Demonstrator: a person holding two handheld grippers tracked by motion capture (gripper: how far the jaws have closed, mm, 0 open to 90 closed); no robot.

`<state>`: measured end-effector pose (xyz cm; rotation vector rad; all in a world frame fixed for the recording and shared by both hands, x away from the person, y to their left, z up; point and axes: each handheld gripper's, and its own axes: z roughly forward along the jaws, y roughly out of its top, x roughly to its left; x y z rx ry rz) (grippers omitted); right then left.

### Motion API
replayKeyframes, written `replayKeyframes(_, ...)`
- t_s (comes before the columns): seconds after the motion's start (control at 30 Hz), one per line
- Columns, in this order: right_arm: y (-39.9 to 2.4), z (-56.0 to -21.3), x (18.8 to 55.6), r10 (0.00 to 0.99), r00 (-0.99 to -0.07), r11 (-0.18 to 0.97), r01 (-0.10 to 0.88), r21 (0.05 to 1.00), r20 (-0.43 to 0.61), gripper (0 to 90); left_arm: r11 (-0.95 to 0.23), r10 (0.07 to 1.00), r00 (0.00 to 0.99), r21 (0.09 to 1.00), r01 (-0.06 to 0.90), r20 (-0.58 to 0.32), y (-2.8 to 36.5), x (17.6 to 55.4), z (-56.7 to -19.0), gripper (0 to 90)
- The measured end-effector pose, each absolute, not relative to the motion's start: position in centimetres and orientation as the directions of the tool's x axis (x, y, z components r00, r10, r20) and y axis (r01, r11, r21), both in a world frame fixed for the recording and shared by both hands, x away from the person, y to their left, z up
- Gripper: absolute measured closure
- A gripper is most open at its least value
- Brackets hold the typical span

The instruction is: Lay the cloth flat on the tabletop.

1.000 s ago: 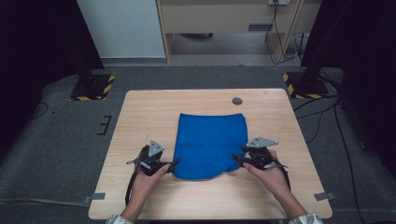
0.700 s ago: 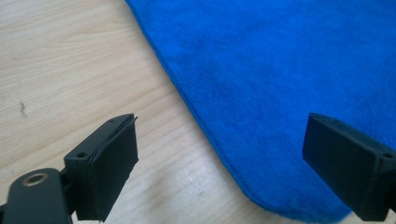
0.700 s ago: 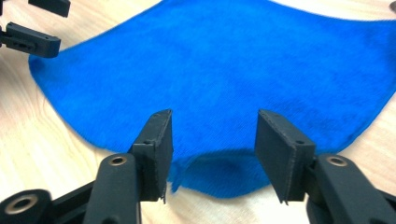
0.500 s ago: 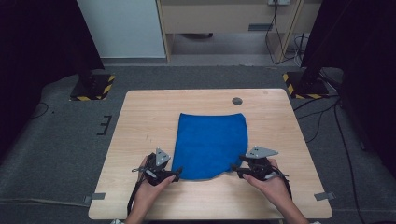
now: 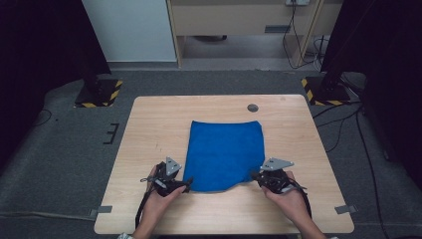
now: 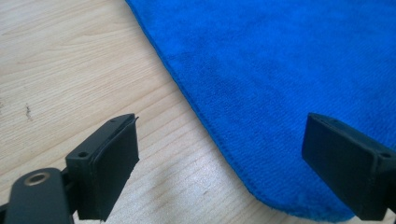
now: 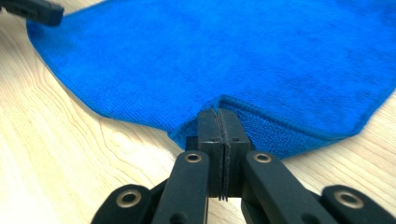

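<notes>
Blue cloth [image 5: 224, 154] lying flat near the middle of the wooden table [image 5: 149, 124], its near edge towards the person, with one hand-held gripper at each near corner. Over the last second both hands have drawn back from the cloth's sides to its near edge (the cloth itself lies where it did). Right gripper [image 5: 260, 176]: its jaws have just been closing and now meet on the near right corner, where the right gripper view shows a small fold of the hem pinched between the two black pads [image 7: 218, 122] and the fabric raised slightly around them. Left gripper [image 5: 187, 181]: jaws spread wide, one over bare wood and the other over the cloth [image 6: 289, 70], so that the rounded near left corner lies between them, untouched. The change marks a shift from approach to grasp: one corner is secured, the other is only bracketed. Judged from this layout, the work in hand is a two-corner pick-up, probably for a fold away from the person, and it cannot go on evenly until the left jaws close on their corner. A dark round mark [image 5: 253, 107] sits on the table beyond the cloth's far edge.
</notes>
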<state>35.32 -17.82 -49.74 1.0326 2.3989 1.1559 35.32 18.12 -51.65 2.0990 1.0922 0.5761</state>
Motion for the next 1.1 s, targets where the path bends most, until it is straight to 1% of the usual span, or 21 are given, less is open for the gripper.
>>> replayKeyframes(0.2, -19.6, -48.6, 34.9, 0.713, -0.698, 0.399, 0.483, 0.780, 0.067, 90.0, -0.384, 0.847, 0.528, 0.756, 0.530, 0.059, 18.7, 35.4, -51.4, 10.7)
replayKeyframes(0.4, -22.0, -48.3, 33.5, 0.719, -0.693, 0.413, 0.489, 0.768, 0.055, 89.6, -0.367, 0.855, 0.516, 0.762, 0.534, 0.050, 19.2, 35.5, -51.2, 10.6)
replayKeyframes(0.47, -22.7, -48.2, 32.9, 0.717, -0.694, 0.423, 0.506, 0.751, 0.064, 82.6, -0.363, 0.855, 0.517, 0.764, 0.534, 0.045, 19.2, 35.5, -51.2, 10.6)
replayKeyframes(0.53, -23.1, -48.1, 32.6, 0.732, -0.678, 0.414, 0.517, 0.749, 0.064, 71.1, -0.359, 0.856, 0.515, 0.767, 0.532, 0.044, 19.2, 35.5, -51.1, 10.5)
replayKeyframes(0.57, -23.5, -48.0, 32.4, 0.745, -0.663, 0.399, 0.533, 0.746, 0.075, 63.2, -0.358, 0.857, 0.514, 0.768, 0.531, 0.044, 19.3, 35.5, -51.0, 10.4)
replayKeyframes(0.63, -23.9, -47.7, 32.5, 0.757, -0.647, 0.373, 0.544, 0.751, 0.093, 53.5, -0.353, 0.859, 0.511, 0.770, 0.531, 0.042, 19.3, 35.6, -51.1, 10.4)
replayKeyframes(0.7, -24.0, -47.6, 32.7, 0.764, -0.636, 0.351, 0.550, 0.758, 0.108, 48.1, -0.349, 0.860, 0.510, 0.772, 0.531, 0.038, 19.4, 35.6, -51.1, 10.2)
replayKeyframes(0.87, -23.2, -48.1, 34.2, 0.773, -0.628, 0.353, 0.548, 0.758, 0.093, 37.4, -0.339, 0.859, 0.511, 0.782, 0.523, 0.031, 19.6, 35.7, -50.9, 9.1)
replayKeyframes(0.97, -22.4, -48.5, 35.1, 0.770, -0.629, 0.348, 0.552, 0.758, 0.105, 36.7, -0.332, 0.863, 0.504, 0.790, 0.516, 0.034, 19.9, 36.1, -50.7, 5.7)
replayKeyframes(1.1, -20.7, -48.5, 35.8, 0.764, -0.638, 0.359, 0.544, 0.758, 0.097, 32.2, -0.319, 0.868, 0.496, 0.803, 0.504, 0.033, 20.7, 36.5, -50.4, 4.8)
